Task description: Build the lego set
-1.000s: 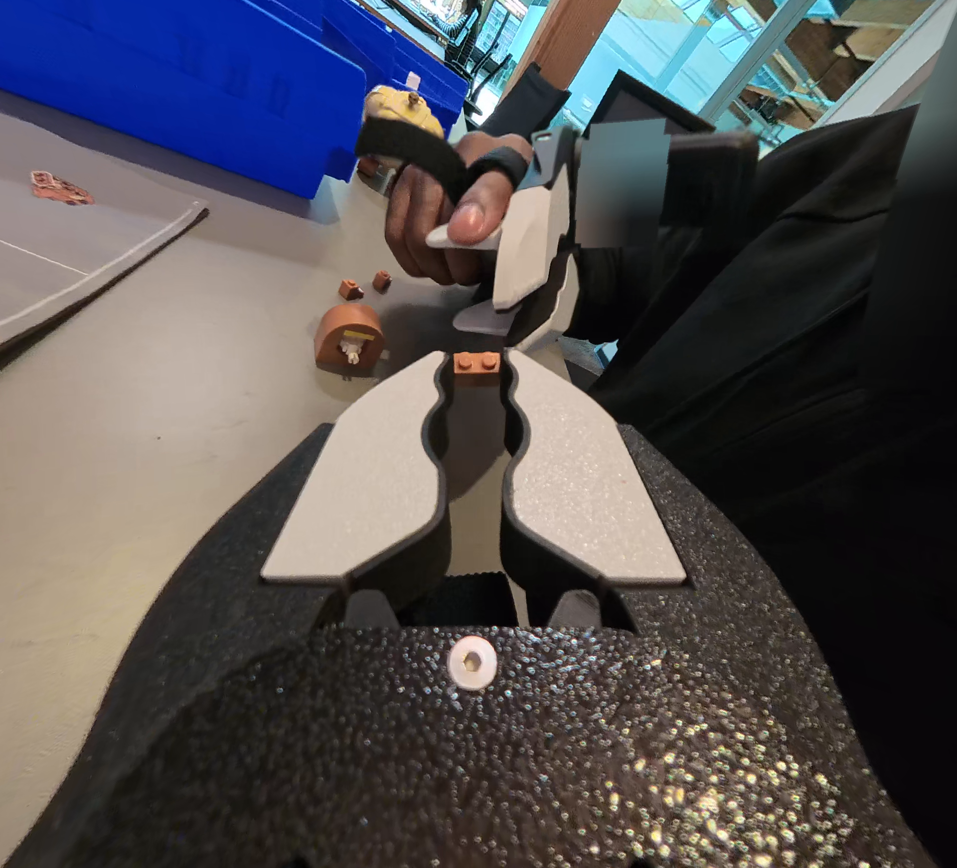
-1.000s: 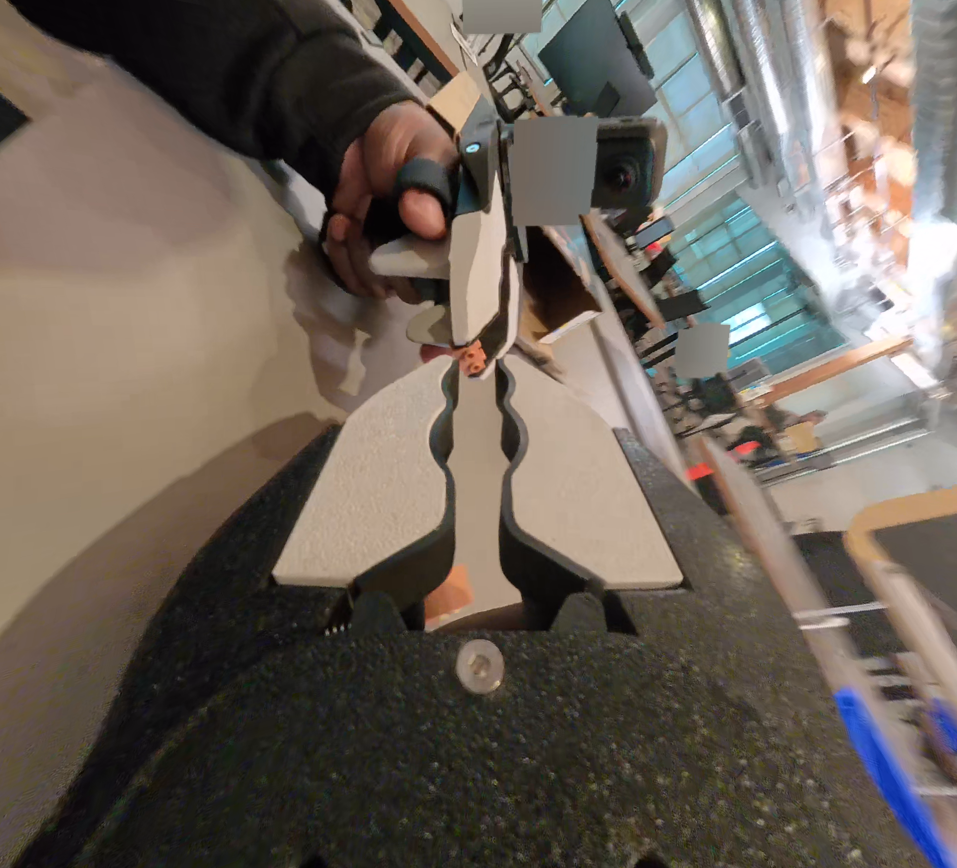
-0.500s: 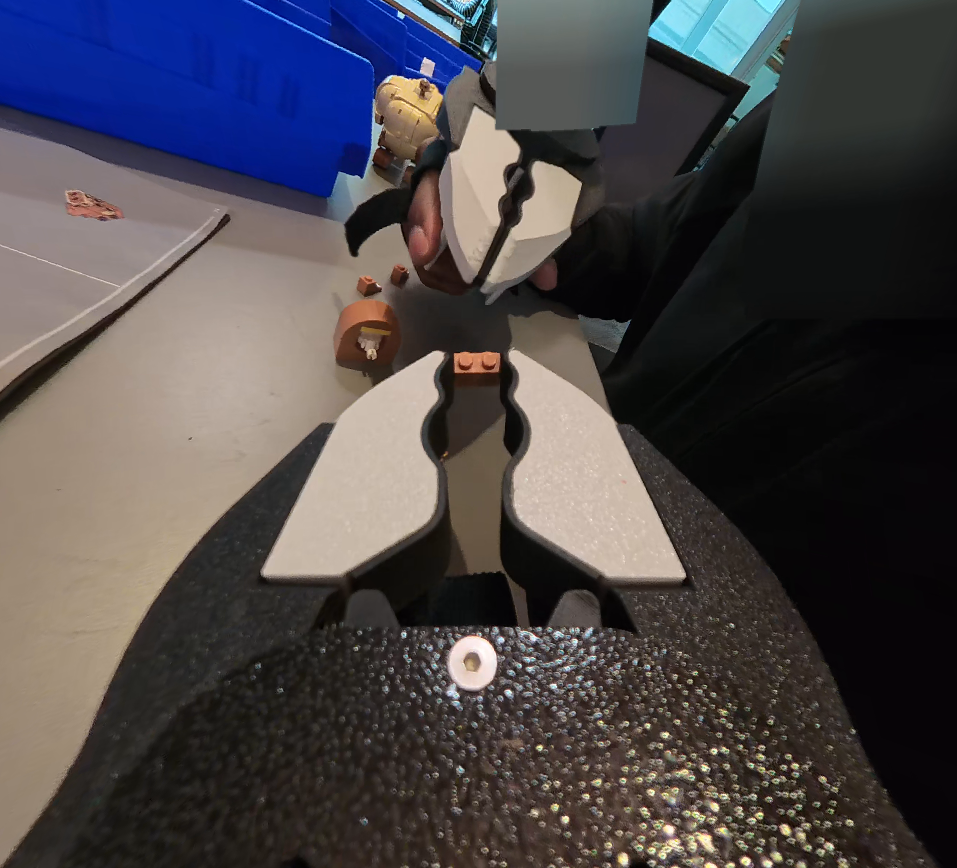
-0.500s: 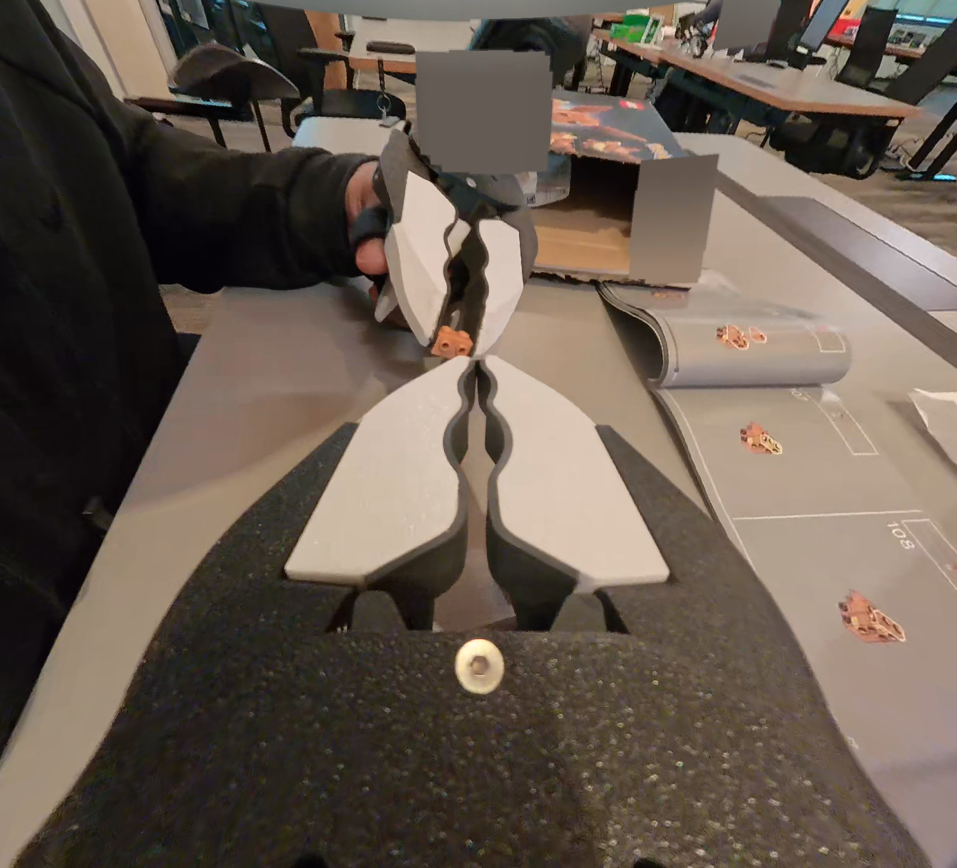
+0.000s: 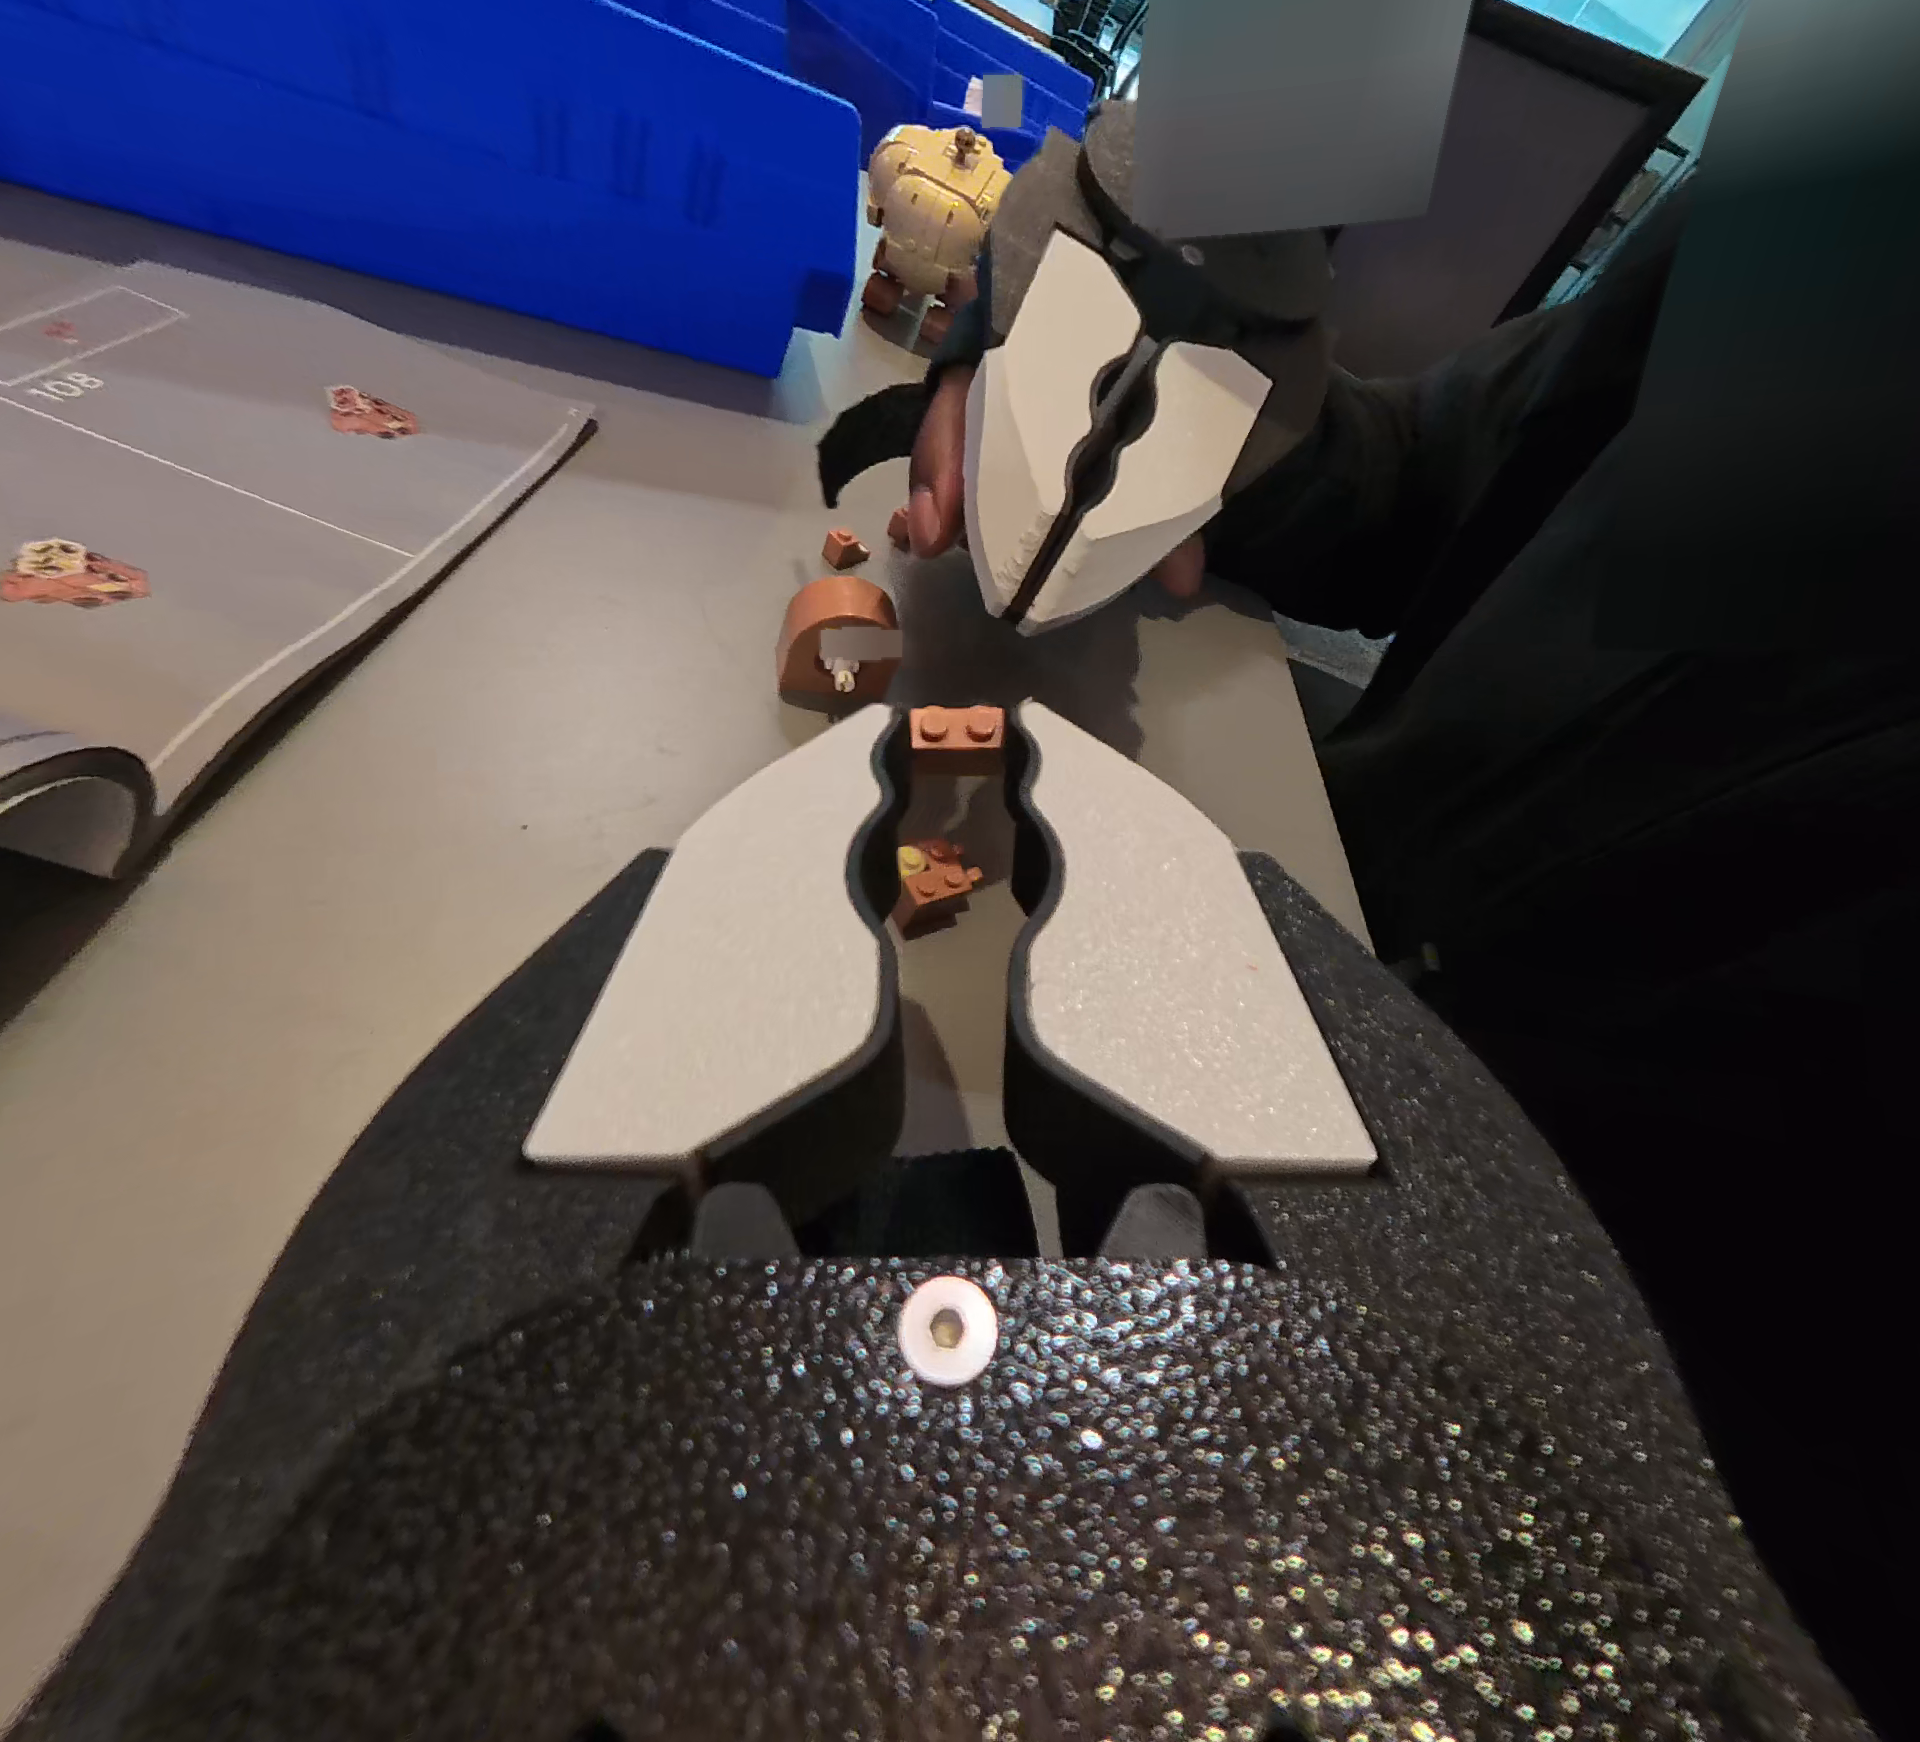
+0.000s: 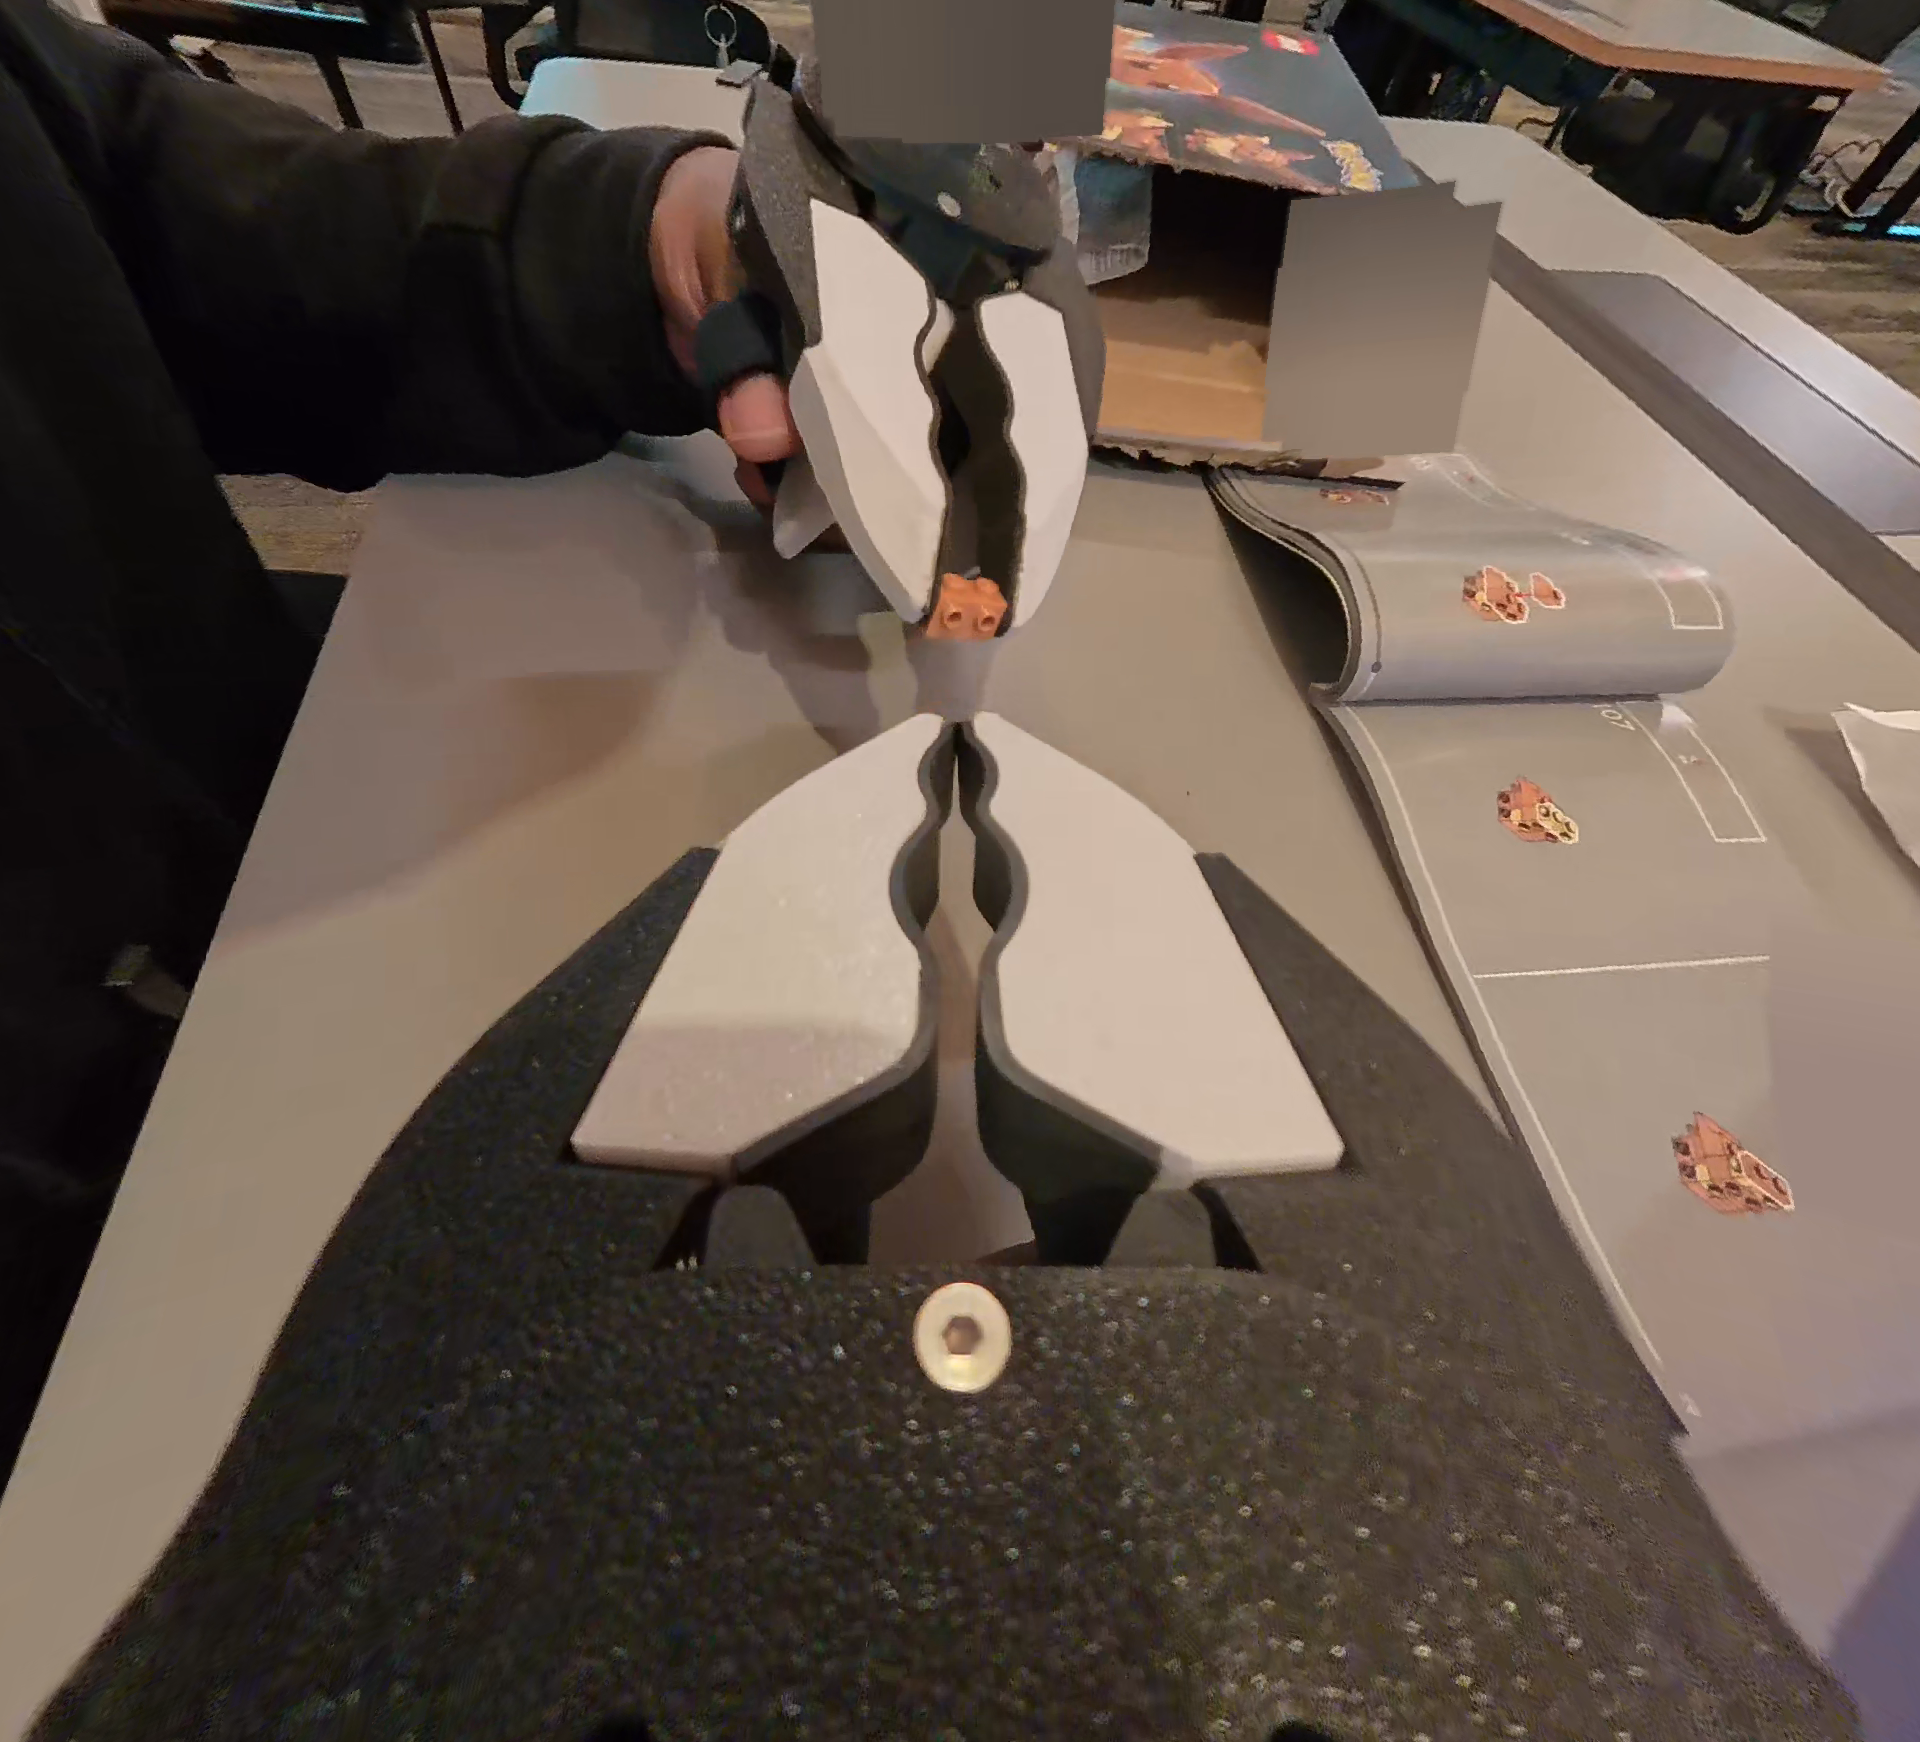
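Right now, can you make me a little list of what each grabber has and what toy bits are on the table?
Left gripper: shut on a small brown brick, held above the table
Right gripper: shut, nothing between its fingertips
Under the left gripper: small brown and yellow brick clump
Nearby: brown rounded piece, tan brick figure
Left side: open instruction booklet, blue bins

Booklet (image 5: pixel 260 487) left on table (image 5: pixel 436 861), bins (image 5: pixel 416 82) behind; figure (image 5: pixel 930 222) btwn bins & right tool (image 5: pixel 1023 617).
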Demonstrator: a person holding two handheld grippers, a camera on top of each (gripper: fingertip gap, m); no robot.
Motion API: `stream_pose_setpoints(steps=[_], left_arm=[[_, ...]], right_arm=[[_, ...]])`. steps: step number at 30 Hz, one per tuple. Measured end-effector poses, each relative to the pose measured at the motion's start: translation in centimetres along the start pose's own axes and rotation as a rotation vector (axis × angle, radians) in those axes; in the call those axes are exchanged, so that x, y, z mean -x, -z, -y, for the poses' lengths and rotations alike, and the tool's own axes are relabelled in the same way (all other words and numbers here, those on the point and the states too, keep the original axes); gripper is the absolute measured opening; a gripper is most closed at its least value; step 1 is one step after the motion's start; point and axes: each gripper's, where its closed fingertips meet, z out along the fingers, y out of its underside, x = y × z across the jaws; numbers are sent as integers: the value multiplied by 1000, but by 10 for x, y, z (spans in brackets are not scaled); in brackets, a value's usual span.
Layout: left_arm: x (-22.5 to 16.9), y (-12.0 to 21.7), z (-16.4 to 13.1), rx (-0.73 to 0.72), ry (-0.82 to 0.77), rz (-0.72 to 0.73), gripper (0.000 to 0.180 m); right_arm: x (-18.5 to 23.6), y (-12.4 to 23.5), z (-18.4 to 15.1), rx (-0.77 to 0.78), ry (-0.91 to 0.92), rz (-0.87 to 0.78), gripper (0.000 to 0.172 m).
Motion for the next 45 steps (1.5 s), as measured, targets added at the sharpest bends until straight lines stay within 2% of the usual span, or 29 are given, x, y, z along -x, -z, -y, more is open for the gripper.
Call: stream_pose_setpoints(steps=[5, 9, 12, 16, 23, 36, 45], left_arm=[[8, 8, 4, -13, -5, 65, 16], [14, 13, 7, -28, 7, 109, 16], [15, 13, 7, -24, 19, 124, 16], [12, 12, 8, -18, -6, 129, 16], [14, 12, 5, -2, -10, 146, 16], [12, 11, 3, 13, 5, 151, 16], [-4, 23, -21, 4, 42, 316, 16]], right_arm=[[-2, 4, -8, 35, -96, -139, 0], [7, 6, -30, 102, -229, -252, 0], [13, 6, -37, 154, -219, -326, 0], [24, -4, -38, 193, -239, -290, 0], [11, -15, -49, 301, -202, -372, 0], [5, -18, -57, 349, -252, -368, 0], [11, -25, -67, 453, -218, -350, 0]])
